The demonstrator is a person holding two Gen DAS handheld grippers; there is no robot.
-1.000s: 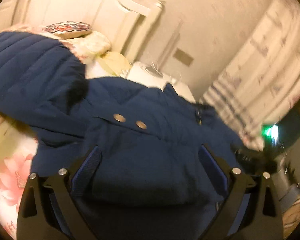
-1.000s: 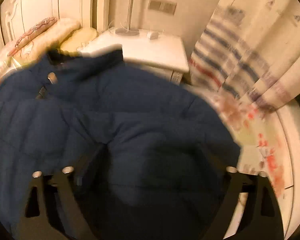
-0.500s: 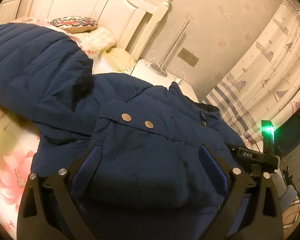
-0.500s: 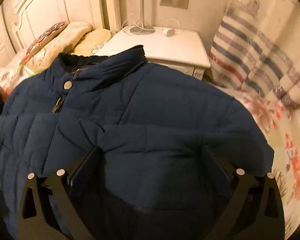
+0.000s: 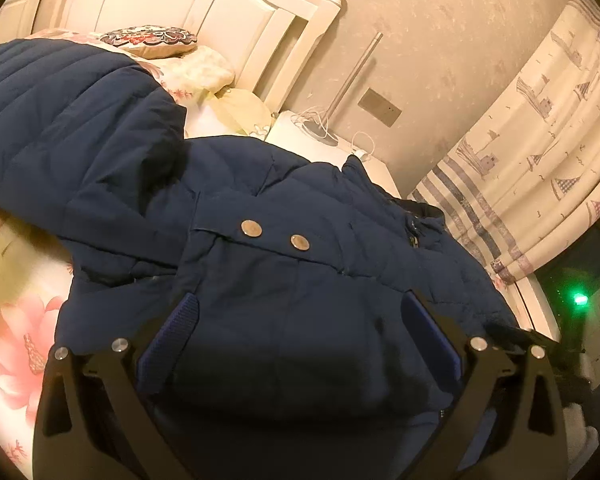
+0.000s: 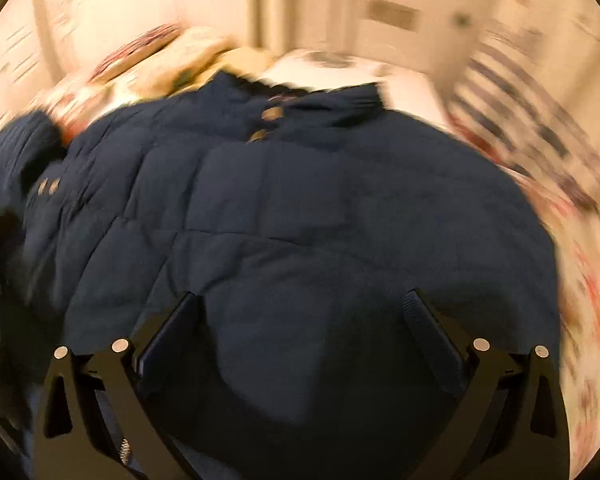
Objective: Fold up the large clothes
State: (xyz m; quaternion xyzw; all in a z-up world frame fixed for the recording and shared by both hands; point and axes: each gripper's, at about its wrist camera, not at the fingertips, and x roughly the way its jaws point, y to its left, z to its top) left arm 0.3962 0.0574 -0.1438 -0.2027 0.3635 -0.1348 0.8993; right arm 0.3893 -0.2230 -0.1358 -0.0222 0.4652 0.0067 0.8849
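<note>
A navy quilted jacket (image 5: 284, 280) lies on the floral bedsheet (image 5: 16, 340), with two metal snaps (image 5: 251, 228) on a flap and a sleeve (image 5: 60, 120) spread to the upper left. My left gripper (image 5: 298, 312) is open, its jaws wide apart over the jacket's bulk. In the right wrist view the same jacket (image 6: 300, 220) fills the frame, collar (image 6: 332, 100) at the far side. My right gripper (image 6: 304, 308) is open, its fingers straddling a fold of padding. This view is motion-blurred.
A white headboard (image 5: 220, 12) and pillows (image 5: 152, 38) stand at the back left. A white nightstand (image 5: 312, 140) with a lamp pole and cables sits beyond the jacket. A striped curtain (image 5: 520, 152) hangs on the right. A green light (image 5: 579, 300) glows at the right edge.
The left view barely shifts, with the jacket staying spread under it. The right gripper has swung so the collar now sits centred and farther away, and its view has become blurred.
</note>
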